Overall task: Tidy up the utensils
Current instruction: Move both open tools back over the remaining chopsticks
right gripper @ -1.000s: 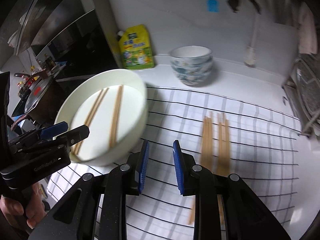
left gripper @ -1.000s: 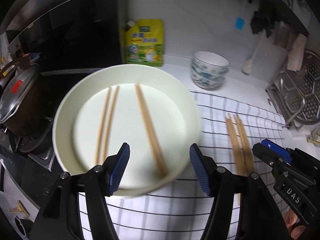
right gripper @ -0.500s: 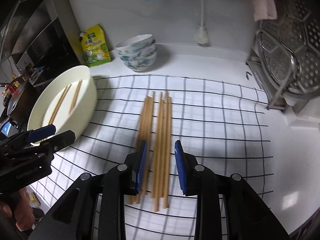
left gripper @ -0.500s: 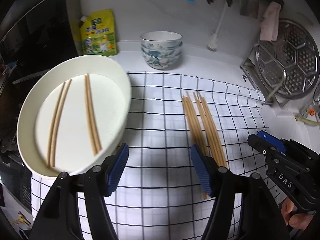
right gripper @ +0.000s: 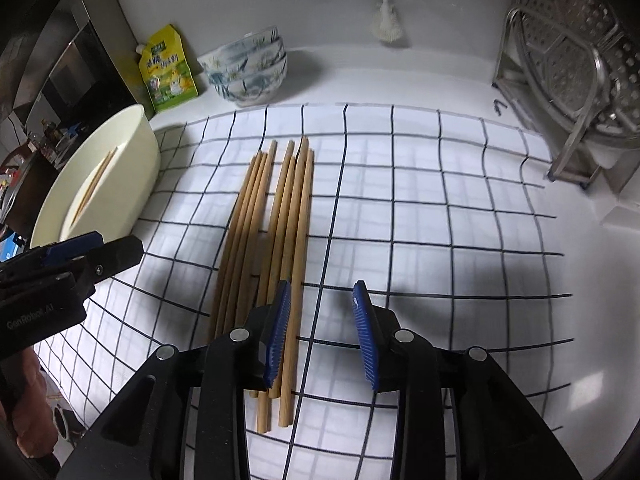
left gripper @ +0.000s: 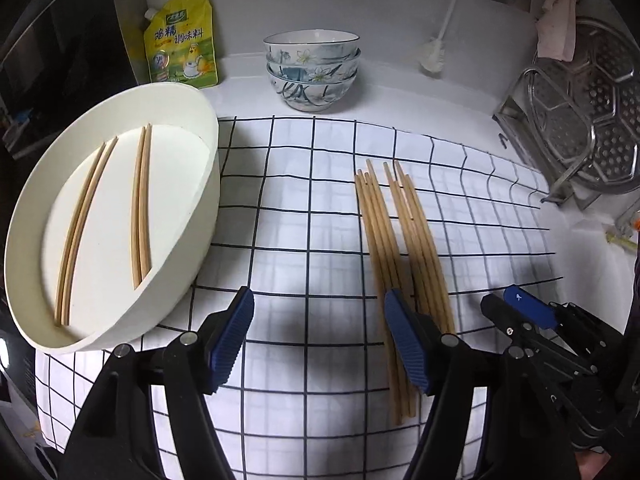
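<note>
chopsticks (right gripper: 272, 232): plain light wood, thin, tapered; loose bundle of about eight on checked cloth (right gripper: 420, 216), frame centre
basin (left gripper: 192, 216): cream, round, left of frame, two more pairs inside
left claw (left gripper: 320, 344): opening, nothing between pads
right claw (right gripper: 322, 332): opening, empty, left pad over bundle's near ends

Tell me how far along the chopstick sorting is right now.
Done: two pairs lie in the cream bowl. In hand: nothing; the left gripper and right gripper are empty, jaws opening. Left: the loose chopsticks on the checked cloth.
</note>
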{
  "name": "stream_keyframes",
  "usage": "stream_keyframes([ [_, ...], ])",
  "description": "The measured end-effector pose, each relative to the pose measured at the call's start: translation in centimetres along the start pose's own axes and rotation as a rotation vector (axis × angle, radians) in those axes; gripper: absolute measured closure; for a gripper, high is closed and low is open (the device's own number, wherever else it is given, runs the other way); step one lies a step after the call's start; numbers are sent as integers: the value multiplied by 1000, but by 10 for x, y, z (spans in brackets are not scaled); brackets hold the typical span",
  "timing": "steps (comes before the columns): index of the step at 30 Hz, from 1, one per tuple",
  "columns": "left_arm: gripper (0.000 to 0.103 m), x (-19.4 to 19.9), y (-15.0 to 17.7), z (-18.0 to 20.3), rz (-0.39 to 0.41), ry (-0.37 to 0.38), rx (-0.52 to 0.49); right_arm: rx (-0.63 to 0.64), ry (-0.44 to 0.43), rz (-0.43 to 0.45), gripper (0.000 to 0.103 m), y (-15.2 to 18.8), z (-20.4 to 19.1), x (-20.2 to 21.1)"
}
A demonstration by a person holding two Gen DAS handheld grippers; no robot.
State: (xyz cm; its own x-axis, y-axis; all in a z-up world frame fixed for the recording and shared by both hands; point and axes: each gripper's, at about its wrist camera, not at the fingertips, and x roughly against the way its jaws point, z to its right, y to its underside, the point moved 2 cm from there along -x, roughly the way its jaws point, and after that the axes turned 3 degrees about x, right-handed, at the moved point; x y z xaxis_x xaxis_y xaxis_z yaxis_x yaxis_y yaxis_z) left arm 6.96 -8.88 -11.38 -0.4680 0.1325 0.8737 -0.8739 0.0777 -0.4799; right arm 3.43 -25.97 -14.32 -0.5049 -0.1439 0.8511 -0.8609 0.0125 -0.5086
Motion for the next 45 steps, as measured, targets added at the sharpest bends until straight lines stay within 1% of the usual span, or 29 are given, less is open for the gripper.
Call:
stream_keyframes([
  [1, 36, -3, 2, 0, -3, -13, -7, 3, -2, -6, 68, 1, -1, -5],
  [2, 36, -5, 3, 0, -6, -15, -8, 5, -4, -9, 67, 1, -1, -8],
  [9, 36, -22, 12, -8, -36, -29, 13, 28, 18, -26, 67, 1, -4, -27],
  [15, 36, -29, 16, -6, -50, -28, 18, 53, 31, -38, 67, 3, -6, -36],
  [20, 29, -35, 20, -2, -57, -10, 29, 61, 38, -36, 67, 4, -4, -38],
  [24, 29, -37, 20, 3, -44, -7, 18, 74, 33, -31, 67, 6, -2, -36],
  [27, 29, -39, 19, 6, -38, -9, 10, 69, 52, -26, 67, 7, 5, -35],
  [34, 27, -50, 19, 17, -36, -39, -33, 25, 78, -18, 67, 8, 31, -30],
  [39, 27, -57, 20, 21, -38, -64, -56, 22, 66, -7, 67, 8, 36, -28],
  [45, 25, -62, 17, 25, -22, -87, -71, 36, 59, -1, 61, 5, 35, -27],
])
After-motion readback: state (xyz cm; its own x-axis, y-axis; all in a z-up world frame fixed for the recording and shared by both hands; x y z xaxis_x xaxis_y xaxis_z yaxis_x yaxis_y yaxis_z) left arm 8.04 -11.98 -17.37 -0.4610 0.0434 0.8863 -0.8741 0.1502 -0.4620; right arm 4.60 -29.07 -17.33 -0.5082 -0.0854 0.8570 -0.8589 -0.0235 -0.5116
